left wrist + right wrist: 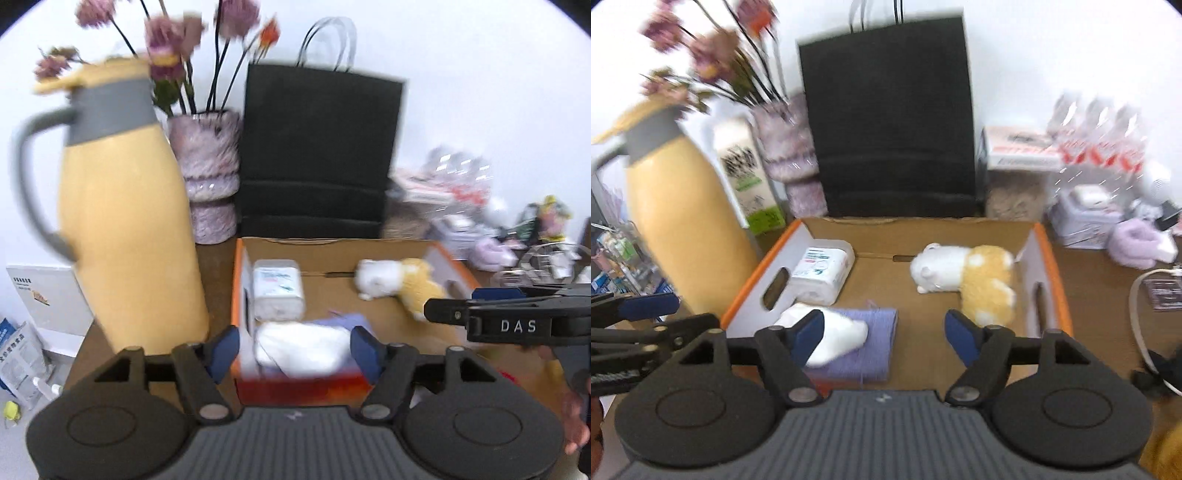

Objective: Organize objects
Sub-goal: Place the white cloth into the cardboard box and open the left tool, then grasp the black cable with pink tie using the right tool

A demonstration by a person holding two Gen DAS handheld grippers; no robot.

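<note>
In my orange-edged cardboard box point(1047, 243) lie a wipes pack point(822, 275), a plush toy point(964, 280) and white socks point(834, 336) on a purple cloth point(871, 347). My left gripper point(295, 350) and right gripper point(882, 338) gape wide, empty, above its near edge. A yellow jug point(129, 229) stands beside the box.

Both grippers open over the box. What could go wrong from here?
1. The left gripper works right beside the tall yellow jug; a sideways swing might tip it.
2. The white cloth lies loosely on the purple cloth, so a grab may catch both.
3. The grippers sit close together and may collide.
</note>
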